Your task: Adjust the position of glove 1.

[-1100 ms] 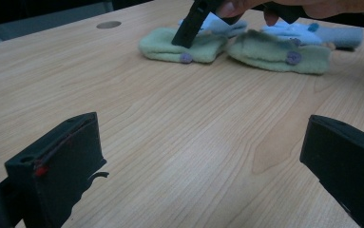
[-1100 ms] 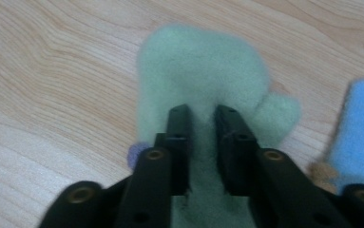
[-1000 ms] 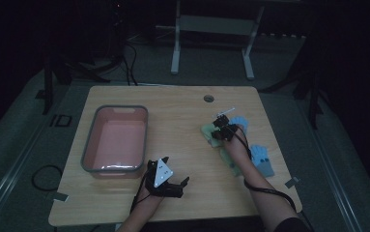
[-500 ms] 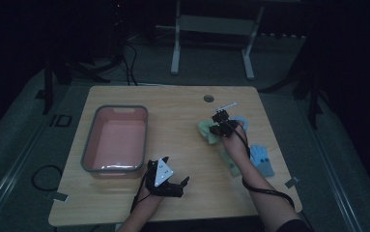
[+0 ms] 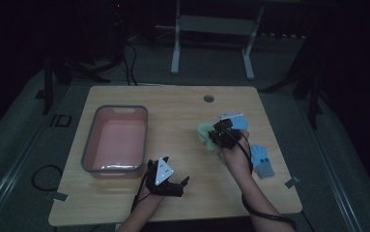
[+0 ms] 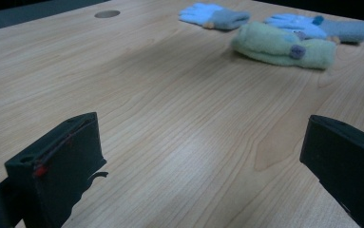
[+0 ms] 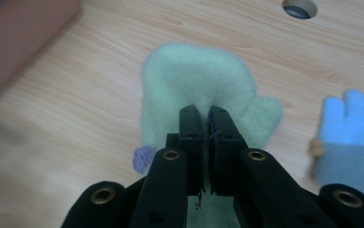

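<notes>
**Green glove pinched above the tabletop**

The right gripper (image 7: pixel 207 124) held its fingers pressed on a green glove (image 7: pixel 198 90), whose lower part was hidden behind them. The left gripper (image 6: pixel 203 156) rested with fingers spread wide over bare wood. Two blue gloves (image 6: pixel 216 15) (image 6: pixel 312 26) and one pink tub (image 5: pixel 116 140) sat on the dim tabletop (image 5: pixel 182 111).

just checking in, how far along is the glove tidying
Done: nothing is in the pink bin yet. In hand: the right gripper is shut on a green mitten; the left gripper is open and holds nothing. Left: probably that mitten, then two blue gloves on the table.
</notes>
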Available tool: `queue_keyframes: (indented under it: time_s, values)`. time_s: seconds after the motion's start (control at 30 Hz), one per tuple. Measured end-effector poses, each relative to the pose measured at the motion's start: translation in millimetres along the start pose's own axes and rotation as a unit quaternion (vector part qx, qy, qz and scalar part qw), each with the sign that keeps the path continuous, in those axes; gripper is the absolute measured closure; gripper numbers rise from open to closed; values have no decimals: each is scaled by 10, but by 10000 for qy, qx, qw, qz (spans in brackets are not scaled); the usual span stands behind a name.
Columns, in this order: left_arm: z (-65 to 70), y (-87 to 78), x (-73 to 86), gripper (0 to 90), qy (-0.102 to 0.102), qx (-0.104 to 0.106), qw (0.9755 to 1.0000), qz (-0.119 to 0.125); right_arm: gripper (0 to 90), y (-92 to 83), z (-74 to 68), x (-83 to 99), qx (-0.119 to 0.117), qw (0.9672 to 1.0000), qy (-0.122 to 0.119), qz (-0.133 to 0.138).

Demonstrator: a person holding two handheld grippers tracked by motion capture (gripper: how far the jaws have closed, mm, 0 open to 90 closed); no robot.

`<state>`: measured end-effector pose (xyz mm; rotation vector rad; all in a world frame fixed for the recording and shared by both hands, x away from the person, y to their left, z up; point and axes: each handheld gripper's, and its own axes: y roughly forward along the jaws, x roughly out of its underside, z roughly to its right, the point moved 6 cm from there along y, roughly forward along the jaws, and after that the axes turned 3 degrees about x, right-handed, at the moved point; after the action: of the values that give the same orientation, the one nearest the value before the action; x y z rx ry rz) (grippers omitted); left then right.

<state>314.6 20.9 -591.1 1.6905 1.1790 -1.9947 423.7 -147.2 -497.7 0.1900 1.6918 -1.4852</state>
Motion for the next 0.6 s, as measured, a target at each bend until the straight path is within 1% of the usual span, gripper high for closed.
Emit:
queue_keyframes:
  time_s: [0.03, 0.07, 0.13, 0.17, 0.23, 0.27, 0.3, 0.33, 0.37, 0.43, 0.5, 0.53, 0.57, 0.6]
  values:
    - [1, 1, 0, 5, 8, -12, 10000, -3, 858, -43, -32, 11, -38, 10000, 27, 27]
    - [5, 1, 0, 5, 12, -31, 10000, 8, 858, -135, -82, 46, -49, 9998, 110, 135]
    - [7, 0, -1, 5, 17, -37, 10000, 18, 858, -159, -99, 64, -61, 9998, 118, 137]
    - [7, -1, -1, 5, 18, -44, 10000, 25, 858, -185, -111, 88, -49, 9997, 170, 169]
    - [7, -1, -2, 5, 16, -44, 10000, 25, 857, -225, -140, 186, -99, 9990, 389, 190]
    - [7, 1, -1, 5, 8, -44, 10000, 20, 857, -225, -140, 186, -99, 9990, 389, 190]
    - [6, 4, -1, 5, 3, -40, 10000, 9, 858, -231, -156, 262, -112, 9982, 556, 207]
    - [5, 6, -1, 5, -5, -43, 10000, 1, 858, -231, -156, 262, -112, 9982, 556, 207]
    - [0, 7, 0, 5, -25, -65, 10000, -4, 857, -230, -164, 287, -124, 9977, 631, 209]
    - [-12, 8, -1, 5, -72, -103, 9999, -2, 858, -218, -211, 358, -160, 9971, 717, 204]
    - [-24, 7, 0, 5, -115, -110, 9999, -11, 857, -184, -280, 435, -257, 9963, 802, 163]
    - [-29, 7, 1, 5, -123, -133, 9998, -19, 857, -160, -319, 490, -227, 9961, 841, 144]
    - [-25, 13, 0, 5, -138, -112, 9998, -30, 857, -144, -342, 521, -217, 9961, 846, 140]
    - [-25, 18, -3, 5, -110, -119, 9999, -23, 857, -117, -384, 581, -172, 9961, 851, 125]
